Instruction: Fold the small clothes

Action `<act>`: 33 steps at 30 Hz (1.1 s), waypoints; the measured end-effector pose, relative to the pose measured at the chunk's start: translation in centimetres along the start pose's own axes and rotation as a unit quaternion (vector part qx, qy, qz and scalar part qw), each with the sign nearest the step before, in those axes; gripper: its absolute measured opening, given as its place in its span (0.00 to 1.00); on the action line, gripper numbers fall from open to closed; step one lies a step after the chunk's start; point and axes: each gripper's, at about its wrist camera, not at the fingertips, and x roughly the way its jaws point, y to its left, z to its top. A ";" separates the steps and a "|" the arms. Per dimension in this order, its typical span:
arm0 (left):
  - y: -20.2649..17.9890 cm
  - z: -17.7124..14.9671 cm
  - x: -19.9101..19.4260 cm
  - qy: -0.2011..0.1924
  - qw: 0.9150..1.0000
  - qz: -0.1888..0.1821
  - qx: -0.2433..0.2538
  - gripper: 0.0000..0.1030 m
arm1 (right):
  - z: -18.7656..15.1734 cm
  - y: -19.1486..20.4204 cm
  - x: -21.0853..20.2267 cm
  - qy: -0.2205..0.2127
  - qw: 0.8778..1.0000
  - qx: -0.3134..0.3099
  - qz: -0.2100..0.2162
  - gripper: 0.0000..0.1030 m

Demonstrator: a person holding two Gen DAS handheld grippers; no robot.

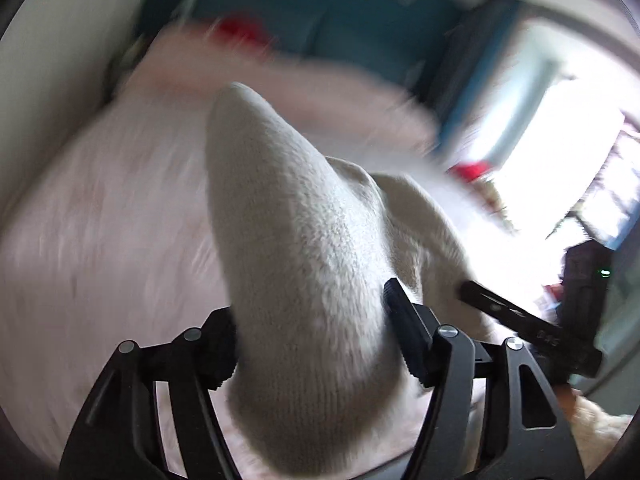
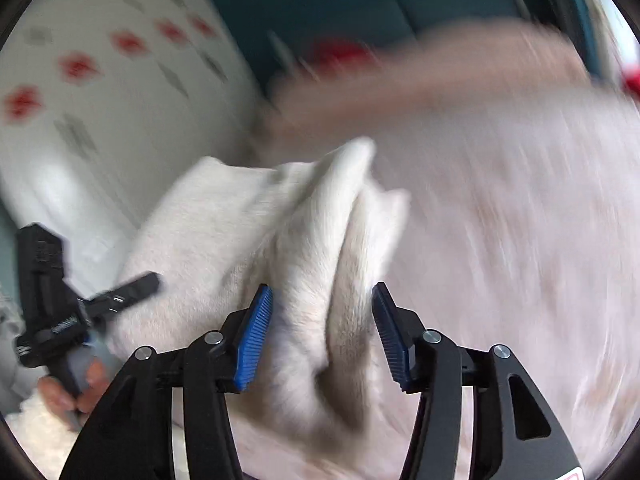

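While both jaws gape, the white garment [image 1: 304, 248] lies between them.

Cream knit garment [image 1: 304, 248], bunched, draped over pink bedding.

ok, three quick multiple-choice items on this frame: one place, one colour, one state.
1. The white knit garment is: A in a drawer; B between the fingers of the left hand-held gripper and the right hand-held gripper; C on the floor.
2. Right hand-held gripper's pads: A blue; B red; C green.
3. Garment: A folded flat; B on a hanger; C bunched in folds.
B, cloth sits in both gaps; A, ribbed blue pads show; C, ridges stand up in the right wrist view.
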 end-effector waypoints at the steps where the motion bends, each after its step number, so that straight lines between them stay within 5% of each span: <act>1: 1.9 -1.8 2.1 0.031 0.999 0.033 -0.019 0.56 | -1.7 -1.7 1.8 0.038 0.999 0.020 -0.023 0.42; 2: 3.9 -3.8 3.4 0.061 0.996 0.047 -0.054 0.55 | -2.7 -2.7 2.2 0.051 0.998 0.036 -0.029 0.42; 5: 5.6 -5.9 0.6 0.004 0.995 0.032 -0.095 0.64 | -4.1 -4.6 0.5 0.039 0.997 0.059 -0.018 0.46; 9: 5.6 -5.1 0.0 0.004 0.992 0.030 -0.126 0.85 | -2.8 -4.6 1.9 0.047 0.994 0.096 0.014 0.64; 12: 5.7 -5.4 2.6 0.033 0.988 0.041 -0.148 0.87 | -2.5 -3.7 5.1 0.083 0.989 0.113 0.042 0.81; 14: 6.9 -5.8 4.5 0.054 0.984 0.053 -0.162 0.85 | -3.1 -3.2 8.1 0.117 0.986 0.109 0.038 0.76; 15: 6.8 -6.2 4.9 0.059 0.983 0.068 -0.158 0.77 | -3.3 -2.8 9.1 0.131 0.985 0.104 0.042 0.46; 19: 6.8 -5.3 4.7 0.053 0.986 0.052 -0.152 0.51 | -1.5 0.0 8.5 0.109 0.992 0.053 0.026 0.27; 25: 4.8 -4.9 2.4 0.030 0.992 -0.007 -0.119 0.47 | 1.0 2.7 0.8 0.019 0.999 -0.033 0.018 0.25; 30: 4.9 -8.4 6.7 0.066 0.990 0.033 -0.117 0.60 | -3.8 -1.9 7.8 0.144 0.988 -0.011 -0.051 0.43; 33: 4.3 -8.1 5.3 0.052 0.990 0.055 -0.121 0.65 | -2.8 -2.1 4.8 0.110 0.993 0.024 -0.040 0.44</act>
